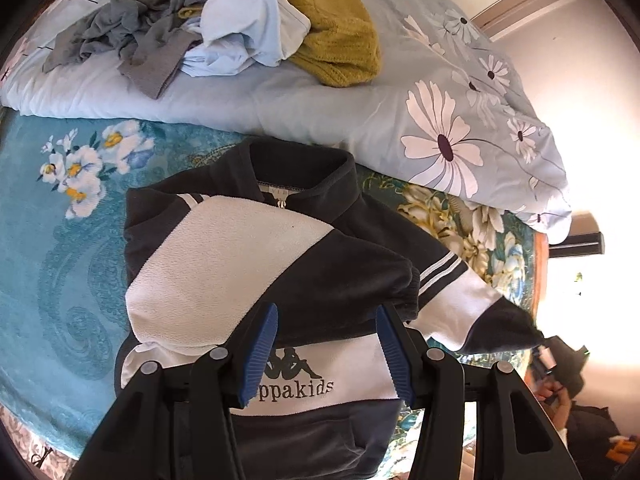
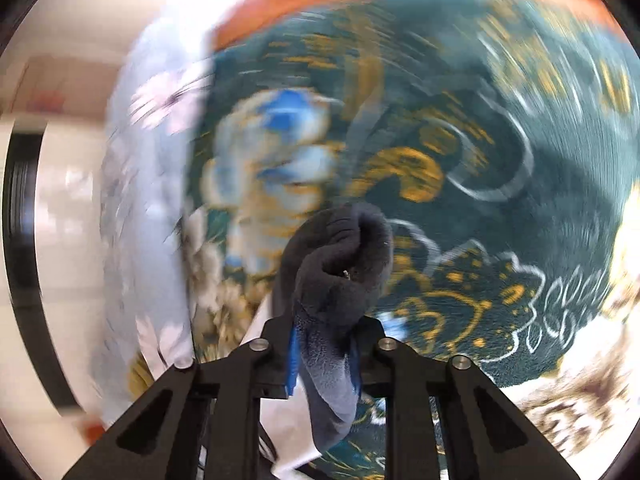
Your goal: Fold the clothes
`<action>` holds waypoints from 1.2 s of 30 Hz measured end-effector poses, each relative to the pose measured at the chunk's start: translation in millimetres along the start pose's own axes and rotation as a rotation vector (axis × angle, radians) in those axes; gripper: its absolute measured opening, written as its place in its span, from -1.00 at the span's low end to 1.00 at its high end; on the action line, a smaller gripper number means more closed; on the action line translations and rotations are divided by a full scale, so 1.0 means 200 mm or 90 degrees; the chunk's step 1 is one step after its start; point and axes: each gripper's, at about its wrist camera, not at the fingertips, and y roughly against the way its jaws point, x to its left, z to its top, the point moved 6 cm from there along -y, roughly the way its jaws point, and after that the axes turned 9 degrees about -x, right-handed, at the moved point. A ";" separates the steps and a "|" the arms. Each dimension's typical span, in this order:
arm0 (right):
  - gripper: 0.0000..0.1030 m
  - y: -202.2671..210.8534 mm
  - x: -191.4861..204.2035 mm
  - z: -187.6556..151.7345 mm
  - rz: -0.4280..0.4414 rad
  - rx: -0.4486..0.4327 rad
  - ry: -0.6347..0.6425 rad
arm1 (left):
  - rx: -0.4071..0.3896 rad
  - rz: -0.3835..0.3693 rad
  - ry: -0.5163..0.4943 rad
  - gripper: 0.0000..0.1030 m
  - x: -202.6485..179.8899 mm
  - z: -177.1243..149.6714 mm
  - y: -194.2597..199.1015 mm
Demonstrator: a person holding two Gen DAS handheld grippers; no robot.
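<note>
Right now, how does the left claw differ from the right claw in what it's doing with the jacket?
The left claw stands open above the jacket chest, nothing between its blue pads; the right claw is shut on the dark sleeve cuff.
The left claw's view is sharp; the right claw's view is smeared with motion blur.
The left claw looks down on the jacket's logo panel; the right claw sees mostly the teal blanket.
Both point steeply downward.

My left gripper (image 1: 326, 350) hangs at the bottom centre, jaws apart over the navy-and-white jacket (image 1: 256, 280), nothing pinched. One sleeve (image 1: 472, 304) trails right. Upper frame: pile of clothes (image 1: 224, 28) on the floral quilt (image 1: 440, 120).
</note>
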 end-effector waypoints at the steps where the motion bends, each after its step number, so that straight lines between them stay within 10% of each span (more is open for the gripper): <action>1: -0.67 0.04 0.12 -0.02 0.011 -0.006 0.054 | -0.003 -0.005 0.003 0.08 0.01 0.00 0.01; 7: -0.67 0.25 0.85 -0.38 0.131 0.011 0.318 | -0.023 -0.018 0.046 0.08 0.18 0.01 0.11; 16: -0.68 0.23 1.53 -1.47 0.270 0.185 0.563 | -0.068 0.003 0.158 0.08 0.68 -0.05 0.31; 25: -0.68 -0.04 1.53 -2.48 0.197 0.337 0.749 | -0.077 0.024 0.257 0.09 1.16 -0.20 0.43; 36: -0.67 -0.19 1.37 -2.88 0.109 0.373 0.862 | -0.041 0.013 0.291 0.11 1.38 -0.32 0.39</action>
